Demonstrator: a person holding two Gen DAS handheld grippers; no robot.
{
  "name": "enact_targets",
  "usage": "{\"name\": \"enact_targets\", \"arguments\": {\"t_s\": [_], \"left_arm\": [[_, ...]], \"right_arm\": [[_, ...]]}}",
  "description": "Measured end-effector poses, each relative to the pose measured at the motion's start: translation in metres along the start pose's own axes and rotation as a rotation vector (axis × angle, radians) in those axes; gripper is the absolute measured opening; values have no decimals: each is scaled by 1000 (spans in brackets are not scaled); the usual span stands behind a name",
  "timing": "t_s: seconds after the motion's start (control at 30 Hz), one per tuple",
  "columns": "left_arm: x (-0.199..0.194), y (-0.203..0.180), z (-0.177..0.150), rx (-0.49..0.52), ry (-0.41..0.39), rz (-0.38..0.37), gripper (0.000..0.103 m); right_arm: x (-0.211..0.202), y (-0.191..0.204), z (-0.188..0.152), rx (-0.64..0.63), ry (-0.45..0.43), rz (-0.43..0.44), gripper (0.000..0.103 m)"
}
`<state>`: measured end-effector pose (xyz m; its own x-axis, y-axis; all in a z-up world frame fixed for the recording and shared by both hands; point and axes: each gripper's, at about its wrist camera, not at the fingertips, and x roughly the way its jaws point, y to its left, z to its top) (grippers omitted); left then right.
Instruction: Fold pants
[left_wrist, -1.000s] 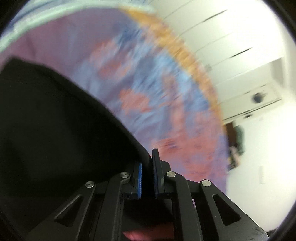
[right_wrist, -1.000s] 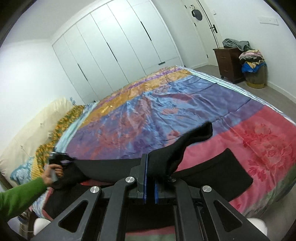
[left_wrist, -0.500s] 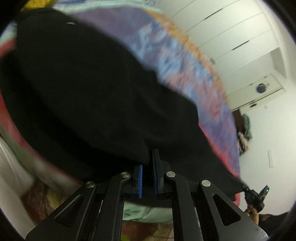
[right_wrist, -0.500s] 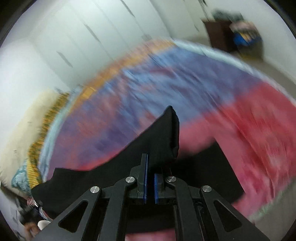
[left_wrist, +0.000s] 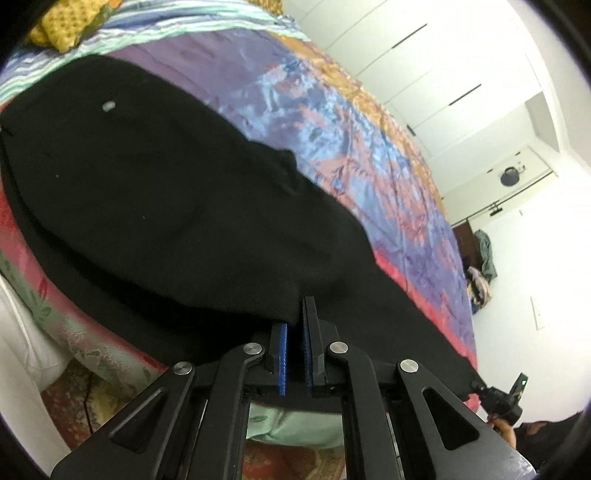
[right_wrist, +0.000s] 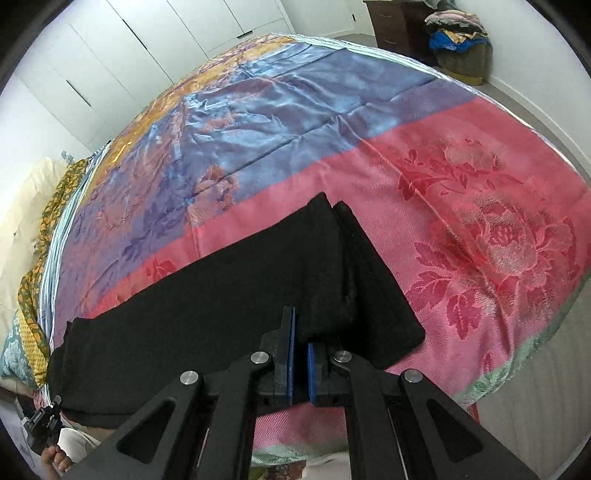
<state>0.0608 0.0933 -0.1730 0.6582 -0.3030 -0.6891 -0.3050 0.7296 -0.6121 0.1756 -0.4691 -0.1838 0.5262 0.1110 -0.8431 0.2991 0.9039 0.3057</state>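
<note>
Black pants (left_wrist: 166, 203) lie lengthwise along the near side of the bed, one leg laid over the other. In the right wrist view the pants (right_wrist: 221, 295) rest on the pink band of the bedspread, and the two hems sit slightly offset. My left gripper (left_wrist: 297, 314) is shut on the near edge of the fabric at the waist end. At the hem end my right gripper (right_wrist: 300, 325) is shut on the upper leg's edge. Each view catches the other gripper far off: the right gripper (left_wrist: 502, 400) and the left gripper (right_wrist: 42, 424), each held by a hand.
A satin bedspread (right_wrist: 461, 229) in pink, blue, purple and orange covers the bed. Pillows (right_wrist: 22, 221) lie at its head. White wardrobe doors (right_wrist: 122, 48) line the far wall. A dark dresser (right_wrist: 395, 22) and a basket of clothes (right_wrist: 461, 55) stand past the foot.
Both grippers came down to the bed with the pants. The lifted leg now lies flat over the other one. The left wrist view swung from bedspread to the waist end.
</note>
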Motion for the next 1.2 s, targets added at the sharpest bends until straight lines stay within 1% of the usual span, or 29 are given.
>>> {"name": "enact_targets", "arguments": {"t_s": [0.1,0.17,0.23,0.43,0.5,0.57,0.6,0.7,0.73,0.77,0.8,0.83,0.87,0.9,0.93,0.97,1.0,1.07,1.2], "left_arm": [[3,-3,-3,42,21,26,5],[7,4,-7,28,42,43,4],[7,9,-9,4,50,41,4],[1,2,-12,52,33,61,4],[-2,2,-13,44,20,54,4],[1,5,-14,43,31,44,5],[6,8,-13,30,44,44,5],[10,15,-11,-5,48,38,8],[12,17,-10,-20,49,40,14],[13,19,-10,-35,50,38,24],[13,20,-10,-44,49,38,29],[12,23,-9,-60,41,40,36],[12,26,-8,-78,31,35,37],[12,29,-7,-95,25,25,36],[12,33,-6,-120,14,5,33],[12,35,-6,-133,2,-7,9],[11,37,-6,-137,-3,-8,4],[8,35,-8,-125,1,6,4],[-1,26,-16,-73,5,71,4]], "right_arm": [[-1,-6,1,18,13,-8,6],[9,-14,-3,45,53,-22,6],[17,-20,-7,82,83,-23,6],[19,-19,-10,63,75,-32,6],[19,-20,-10,63,70,-34,6],[20,-20,-12,65,70,-38,6],[21,-19,-11,63,70,-43,6],[21,-17,-11,48,68,-59,6],[22,-15,-10,43,66,-63,6],[22,-14,-10,42,64,-63,6],[22,-14,-11,43,63,-62,6],[22,-15,-11,46,60,-60,6],[22,-15,-11,48,59,-60,6],[22,-15,-11,49,59,-59,6],[22,-15,-11,50,59,-60,6],[22,-15,-11,48,59,-60,6],[22,-15,-11,48,58,-61,6],[22,-15,-11,47,57,-60,6],[19,-17,-12,52,47,-55,6]]}}
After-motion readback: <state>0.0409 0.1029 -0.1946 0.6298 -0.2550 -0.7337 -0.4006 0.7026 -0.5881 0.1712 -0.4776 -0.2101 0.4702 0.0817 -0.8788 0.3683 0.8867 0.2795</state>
